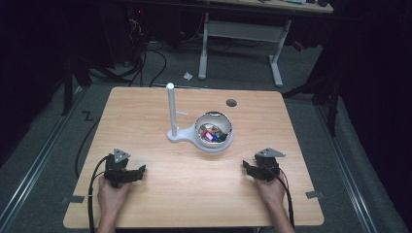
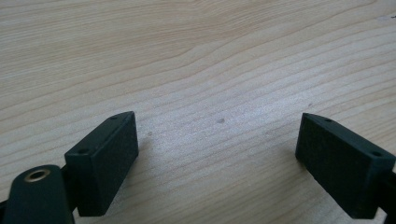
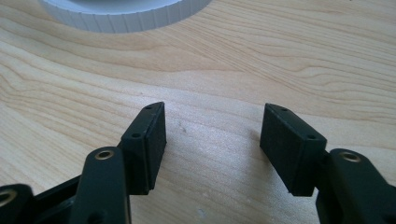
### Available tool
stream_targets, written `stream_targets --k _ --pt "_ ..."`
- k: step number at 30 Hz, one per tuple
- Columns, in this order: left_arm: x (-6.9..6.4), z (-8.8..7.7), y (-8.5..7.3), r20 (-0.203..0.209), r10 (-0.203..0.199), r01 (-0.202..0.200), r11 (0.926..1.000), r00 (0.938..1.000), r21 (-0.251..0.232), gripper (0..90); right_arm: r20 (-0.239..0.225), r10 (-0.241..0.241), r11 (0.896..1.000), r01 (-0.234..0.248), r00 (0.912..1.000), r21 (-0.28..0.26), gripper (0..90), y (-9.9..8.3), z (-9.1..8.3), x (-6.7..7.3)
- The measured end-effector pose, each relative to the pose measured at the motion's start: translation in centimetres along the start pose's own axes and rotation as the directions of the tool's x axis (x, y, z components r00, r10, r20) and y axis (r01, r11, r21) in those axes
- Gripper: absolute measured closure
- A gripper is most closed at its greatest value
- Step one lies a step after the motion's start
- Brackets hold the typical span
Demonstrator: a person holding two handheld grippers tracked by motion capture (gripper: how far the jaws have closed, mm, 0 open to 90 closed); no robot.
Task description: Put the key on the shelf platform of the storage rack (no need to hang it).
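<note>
A white stand with an upright post (image 1: 171, 108) holds a white bowl (image 1: 214, 132) near the table's middle; small coloured pieces (image 1: 212, 134) lie inside the bowl. My left gripper (image 1: 141, 171) rests on the wooden table (image 1: 145, 116) at the front left, jaws wide apart over bare wood (image 2: 217, 135). My right gripper (image 1: 246, 167) rests at the front right, open with nothing between its jaws (image 3: 212, 135). The stand's ribbed white base (image 3: 126, 14) lies ahead of the right gripper.
A dark round grommet hole (image 1: 231, 103) sits in the table's far right part. Grey tape tabs (image 1: 73, 199) mark the front corners. Beyond the table stands a white desk frame (image 1: 240, 34) and cables (image 1: 145, 53) on a dark floor.
</note>
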State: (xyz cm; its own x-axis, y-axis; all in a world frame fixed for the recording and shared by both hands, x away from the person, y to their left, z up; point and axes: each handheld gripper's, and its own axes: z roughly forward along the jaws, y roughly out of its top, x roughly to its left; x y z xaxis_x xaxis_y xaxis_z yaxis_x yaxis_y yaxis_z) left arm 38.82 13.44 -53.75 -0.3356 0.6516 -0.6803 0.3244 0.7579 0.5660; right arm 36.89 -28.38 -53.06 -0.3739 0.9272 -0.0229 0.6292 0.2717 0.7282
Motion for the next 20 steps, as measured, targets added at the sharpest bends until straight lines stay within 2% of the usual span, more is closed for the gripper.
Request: stream_targets --k 20 --pt "-0.09 0.01 -0.05 -0.005 -0.008 0.008 1.0000 1.0000 -0.003 13.4 0.009 0.016 1.000 -0.016 0.9998 0.004 36.8 -0.04 -0.03 0.03"
